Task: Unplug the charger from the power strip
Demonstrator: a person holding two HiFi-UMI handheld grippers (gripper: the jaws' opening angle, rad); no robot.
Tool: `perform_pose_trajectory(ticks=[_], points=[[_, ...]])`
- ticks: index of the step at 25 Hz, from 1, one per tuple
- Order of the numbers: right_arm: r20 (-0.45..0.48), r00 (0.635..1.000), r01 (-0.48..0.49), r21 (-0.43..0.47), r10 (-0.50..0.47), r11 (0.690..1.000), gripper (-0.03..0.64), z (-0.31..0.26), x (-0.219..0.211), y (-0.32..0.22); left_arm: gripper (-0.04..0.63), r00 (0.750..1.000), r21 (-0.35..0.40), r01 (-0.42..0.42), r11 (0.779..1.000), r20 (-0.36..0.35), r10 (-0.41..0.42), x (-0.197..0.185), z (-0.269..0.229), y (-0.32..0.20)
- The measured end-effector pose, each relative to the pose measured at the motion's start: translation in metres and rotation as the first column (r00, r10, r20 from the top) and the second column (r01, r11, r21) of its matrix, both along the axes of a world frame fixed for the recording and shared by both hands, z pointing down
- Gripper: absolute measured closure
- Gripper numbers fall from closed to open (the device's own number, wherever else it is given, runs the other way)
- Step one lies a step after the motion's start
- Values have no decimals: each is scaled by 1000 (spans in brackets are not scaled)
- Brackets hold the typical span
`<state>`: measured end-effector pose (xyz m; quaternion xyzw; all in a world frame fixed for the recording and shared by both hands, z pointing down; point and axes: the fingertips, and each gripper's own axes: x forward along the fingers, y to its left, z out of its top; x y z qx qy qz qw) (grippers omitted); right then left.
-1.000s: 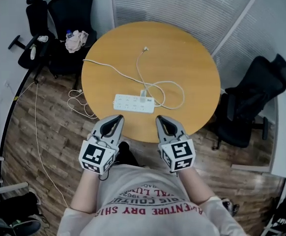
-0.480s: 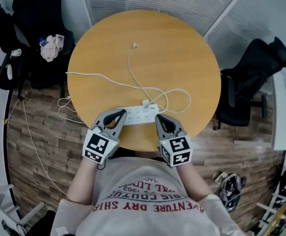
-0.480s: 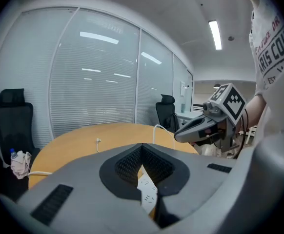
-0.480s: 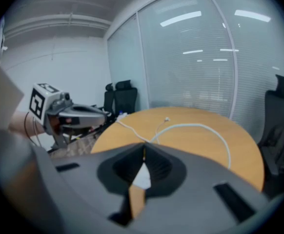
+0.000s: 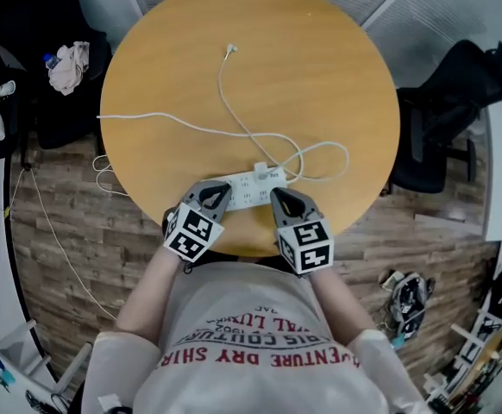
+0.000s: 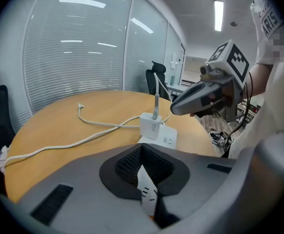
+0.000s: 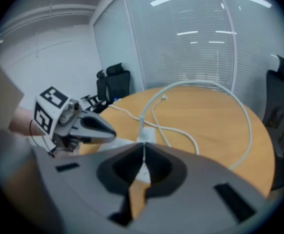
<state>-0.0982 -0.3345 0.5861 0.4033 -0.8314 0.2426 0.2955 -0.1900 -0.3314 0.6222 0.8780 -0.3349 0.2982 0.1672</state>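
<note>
A white power strip (image 5: pixel 249 189) lies near the front edge of the round wooden table (image 5: pixel 320 67). A white charger (image 5: pixel 260 170) is plugged into it, and its thin cable (image 5: pixel 222 89) loops away over the tabletop. My left gripper (image 5: pixel 220 196) is shut and empty, with its tip just above the strip's left end. My right gripper (image 5: pixel 278 198) is shut and empty by the strip's right end. In the left gripper view the charger (image 6: pixel 151 126) stands upright on the strip (image 6: pixel 164 140) beyond the left gripper (image 6: pixel 142 148), with the right gripper (image 6: pixel 178 106) hanging to the right. The right gripper view shows the charger (image 7: pixel 144 135) past the right gripper (image 7: pixel 143 148).
The strip's thick white cord (image 5: pixel 147 119) runs off the table's left edge to the wooden floor. Black office chairs stand at the right (image 5: pixel 458 102) and at the back left, where one carries a crumpled cloth (image 5: pixel 66 64). Glass walls with blinds lie behind the table.
Both grippers have dropped and moved forward from the table's front edge to the power strip. The left gripper has tipped downward. Nothing has been gripped.
</note>
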Motion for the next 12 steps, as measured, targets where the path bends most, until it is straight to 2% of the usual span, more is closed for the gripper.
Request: perform_pose_trajectory(ticks=[7,9,12], points=[[-28,999,13,-69,-15,998,585,30,-8,2,565,990,-115,-103,988,83,113,22,41,6],[-24,1000,5,-97,-7,995,464,37,-10,3,565,984,-112,-119,987,120,132,24,44,6],[-13,1000,-17,-123,16,992,423,42,-13,-1,565,985,-112,-111,988,121,125,24,44,5]])
